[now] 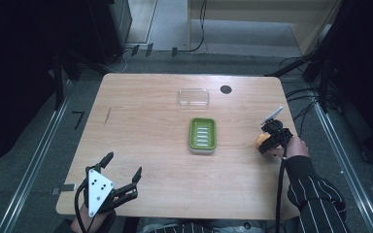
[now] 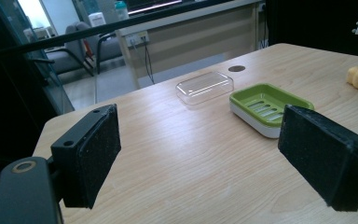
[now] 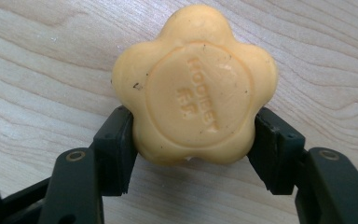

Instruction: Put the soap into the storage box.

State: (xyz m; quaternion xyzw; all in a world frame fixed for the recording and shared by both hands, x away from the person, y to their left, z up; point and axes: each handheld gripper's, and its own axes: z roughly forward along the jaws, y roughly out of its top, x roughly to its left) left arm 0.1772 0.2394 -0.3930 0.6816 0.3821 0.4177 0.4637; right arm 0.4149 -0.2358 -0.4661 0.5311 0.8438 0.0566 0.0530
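Scene: a wooden table (image 1: 150, 145) seen from above, with a person's arms coming in from the six o'clock edge.
Soap: a yellow, flower-shaped bar of soap (image 3: 196, 88) near the table's three o'clock edge, lying flat with its stamped face up.
Right gripper: the right gripper (image 3: 193, 140) has its jaws pressed against two opposite sides of the soap, pinching it low on its body, probably so it can be lifted without slipping.
Left gripper: the left gripper (image 1: 121, 177) sits near the seven o'clock corner with its jaws spread wide and nothing between them; it seems to be waiting, well apart from everything else.
Dish: a green soap dish (image 1: 203, 135) with a slatted floor sits at the centre of the table, empty, a likely place for the soap.
Lid: a clear plastic lid (image 1: 193, 97) lies just beyond the dish toward twelve o'clock, off the dish, leaving it open.
Hard to make out: the raised lettering on the soap is too soft to read. From above, the right hand (image 1: 281, 148) and gripper cover most of the soap. Whether the soap is resting on the wood or just off it cannot be told.
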